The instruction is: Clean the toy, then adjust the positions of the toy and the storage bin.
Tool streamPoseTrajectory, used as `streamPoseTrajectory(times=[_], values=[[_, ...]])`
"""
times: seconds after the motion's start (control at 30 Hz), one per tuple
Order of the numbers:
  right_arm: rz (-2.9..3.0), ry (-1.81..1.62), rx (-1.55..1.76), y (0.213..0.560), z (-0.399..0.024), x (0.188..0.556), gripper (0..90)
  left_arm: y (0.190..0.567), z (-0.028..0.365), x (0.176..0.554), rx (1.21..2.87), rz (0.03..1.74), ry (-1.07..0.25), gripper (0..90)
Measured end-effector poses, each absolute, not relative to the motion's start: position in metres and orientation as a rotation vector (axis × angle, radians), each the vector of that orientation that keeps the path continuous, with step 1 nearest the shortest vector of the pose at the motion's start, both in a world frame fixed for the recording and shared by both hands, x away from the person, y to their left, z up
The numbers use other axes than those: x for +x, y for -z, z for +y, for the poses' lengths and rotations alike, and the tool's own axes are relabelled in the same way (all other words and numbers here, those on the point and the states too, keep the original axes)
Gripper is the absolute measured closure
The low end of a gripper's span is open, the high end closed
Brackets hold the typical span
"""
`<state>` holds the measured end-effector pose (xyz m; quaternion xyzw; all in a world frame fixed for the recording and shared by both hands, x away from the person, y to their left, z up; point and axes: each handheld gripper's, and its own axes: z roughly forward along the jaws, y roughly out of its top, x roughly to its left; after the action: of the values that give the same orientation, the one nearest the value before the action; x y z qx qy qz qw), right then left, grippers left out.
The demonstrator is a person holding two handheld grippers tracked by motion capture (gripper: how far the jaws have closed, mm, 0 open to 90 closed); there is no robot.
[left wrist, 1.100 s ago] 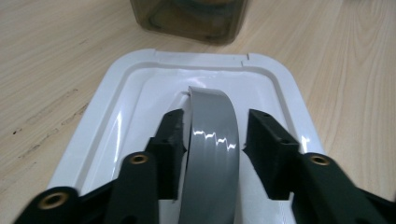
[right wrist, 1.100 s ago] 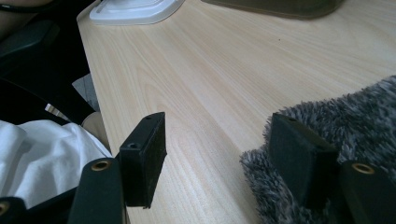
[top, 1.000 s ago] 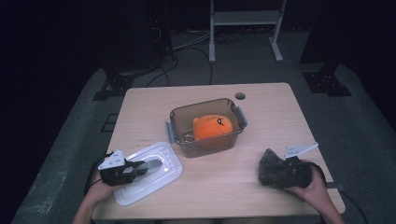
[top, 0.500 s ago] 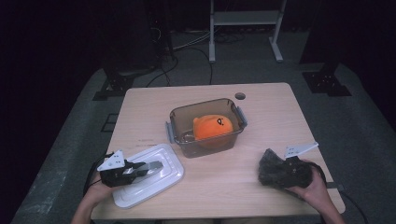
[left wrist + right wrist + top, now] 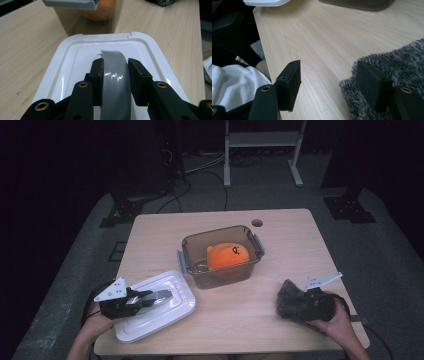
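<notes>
At the lower left of the high view, my left fingers (image 5: 150,298) are clamping the grey handle (image 5: 115,75) of the white lid (image 5: 155,305), one pad pressing each side of the strap. The lid is sitting near the table's (image 5: 280,245) front left corner, its far edge just beside the container. At the lower right, my right fingers (image 5: 332,82) are standing apart, gripping nothing; one pad is touching the grey fuzzy cloth (image 5: 292,300) lying at the table's front right. Farther back, at mid-frame, the clear brown container (image 5: 220,255) is standing uncovered, holding an orange plush toy (image 5: 227,256).
</notes>
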<state>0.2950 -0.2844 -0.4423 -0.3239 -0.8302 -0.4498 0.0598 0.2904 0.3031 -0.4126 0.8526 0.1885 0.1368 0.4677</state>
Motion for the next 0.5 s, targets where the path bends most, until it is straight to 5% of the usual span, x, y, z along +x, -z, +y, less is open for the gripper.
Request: streamPoseTrajectory(times=[0.5], values=[[-2.517, 1.358, -0.982, 0.442, -0.283, 0.295, 36.0, 0.367, 0.315, 0.280, 2.061, 0.478, -0.351, 66.9]])
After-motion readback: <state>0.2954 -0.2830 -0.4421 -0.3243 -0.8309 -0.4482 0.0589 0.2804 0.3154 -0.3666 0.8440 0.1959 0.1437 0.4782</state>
